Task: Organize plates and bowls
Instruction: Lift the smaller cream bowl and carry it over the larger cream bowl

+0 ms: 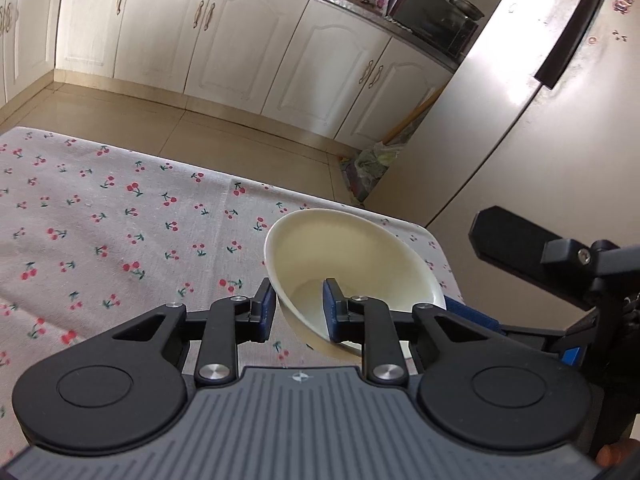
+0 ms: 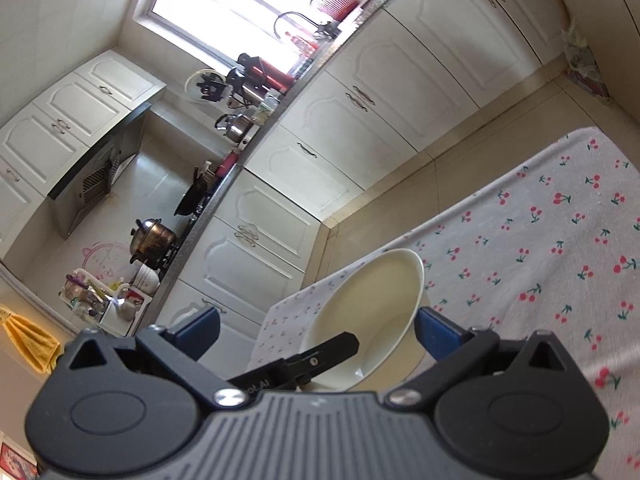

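A cream bowl [image 1: 352, 256] hangs tilted just over the cherry-print tablecloth [image 1: 120, 232], near the table's far right corner. My left gripper [image 1: 298, 308] is shut on its near wall, one blue pad outside and one inside. In the right wrist view the same bowl [image 2: 376, 300] lies between the wide-spread fingers of my right gripper [image 2: 316, 330], which is open. Its right pad [image 2: 436, 330] sits close against the bowl's outer side, while the left pad [image 2: 196, 328] is well clear. The left gripper's inner finger [image 2: 332, 346] shows inside the bowl.
The table edge [image 1: 320, 200] drops to a tiled floor [image 1: 200, 120]. White cabinets [image 1: 240, 40] line the far wall, and a refrigerator [image 1: 520, 120] stands to the right with a bag [image 1: 372, 164] at its foot. Pots and kitchenware crowd the counter [image 2: 192, 200].
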Action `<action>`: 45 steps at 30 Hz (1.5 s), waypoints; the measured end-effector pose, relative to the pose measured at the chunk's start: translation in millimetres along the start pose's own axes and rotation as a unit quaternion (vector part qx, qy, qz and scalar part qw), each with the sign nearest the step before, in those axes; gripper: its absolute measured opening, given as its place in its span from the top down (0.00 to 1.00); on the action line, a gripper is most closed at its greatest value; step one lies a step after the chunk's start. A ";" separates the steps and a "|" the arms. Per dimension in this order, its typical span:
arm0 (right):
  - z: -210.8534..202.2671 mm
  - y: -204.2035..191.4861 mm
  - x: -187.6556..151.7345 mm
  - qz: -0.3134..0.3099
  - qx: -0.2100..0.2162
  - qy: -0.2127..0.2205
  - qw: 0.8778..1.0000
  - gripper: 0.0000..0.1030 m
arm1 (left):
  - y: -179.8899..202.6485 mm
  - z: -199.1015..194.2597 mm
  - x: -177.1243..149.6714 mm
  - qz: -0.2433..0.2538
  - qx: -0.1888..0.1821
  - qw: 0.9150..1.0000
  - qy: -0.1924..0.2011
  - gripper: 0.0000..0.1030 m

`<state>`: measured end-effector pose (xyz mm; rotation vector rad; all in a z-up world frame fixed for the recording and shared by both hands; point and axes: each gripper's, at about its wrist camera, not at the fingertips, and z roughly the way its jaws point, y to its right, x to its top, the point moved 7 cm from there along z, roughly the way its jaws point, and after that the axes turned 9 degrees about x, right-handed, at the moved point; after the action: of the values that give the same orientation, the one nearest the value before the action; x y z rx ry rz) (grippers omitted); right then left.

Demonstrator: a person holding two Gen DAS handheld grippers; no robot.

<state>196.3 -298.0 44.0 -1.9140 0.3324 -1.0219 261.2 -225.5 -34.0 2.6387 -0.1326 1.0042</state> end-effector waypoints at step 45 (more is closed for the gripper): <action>-106.0 -126.0 -170.2 -0.046 0.056 -0.004 0.997 0.00 | -53.2 -186.5 -126.0 -0.008 -0.030 0.999 0.045 0.76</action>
<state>-11.7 -192.2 84.2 -1.8452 0.1810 -1.0711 59.2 -118.3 0.3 2.5327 -0.1201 1.0935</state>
